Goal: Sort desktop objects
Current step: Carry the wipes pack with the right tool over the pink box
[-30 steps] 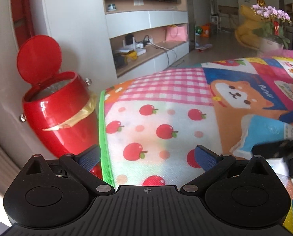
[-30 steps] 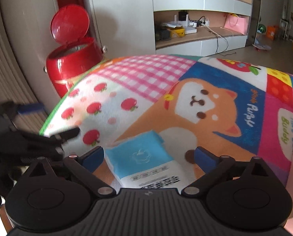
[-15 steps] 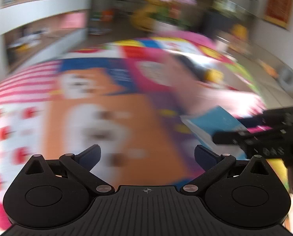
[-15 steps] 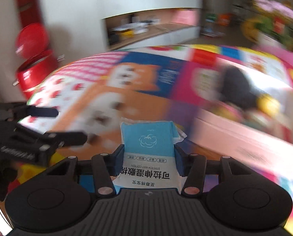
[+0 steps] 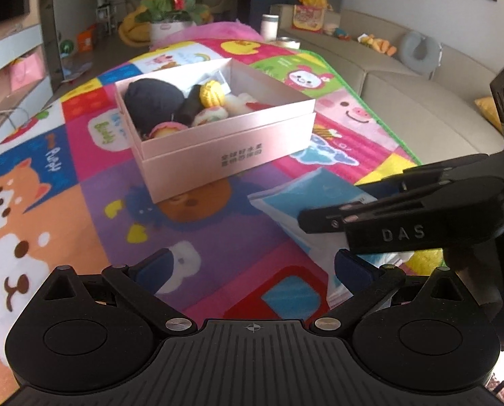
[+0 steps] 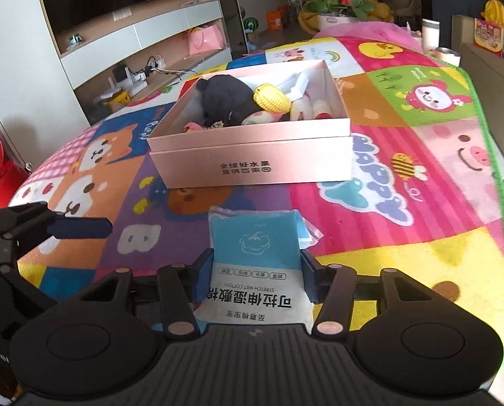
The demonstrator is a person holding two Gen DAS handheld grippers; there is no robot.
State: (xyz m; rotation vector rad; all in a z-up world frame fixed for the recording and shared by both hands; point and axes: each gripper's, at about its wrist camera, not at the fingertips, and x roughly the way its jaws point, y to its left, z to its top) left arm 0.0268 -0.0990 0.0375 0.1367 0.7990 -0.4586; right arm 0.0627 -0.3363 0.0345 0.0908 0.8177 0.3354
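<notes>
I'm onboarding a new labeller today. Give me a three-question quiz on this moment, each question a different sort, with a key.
1. True or false: the right gripper has its jaws shut on the blue wipes packet.
2. What does the left gripper hold?
A) a plush toy
B) nothing
C) the packet
3. Fill in: the yellow knitted toy lies inside the pink ____.

Key: 1 true; 2 B; 3 box.

A blue-and-white wipes packet (image 6: 257, 264) is held above the mat, near an open pink box (image 6: 252, 165) holding plush toys (image 6: 242, 101).
</notes>
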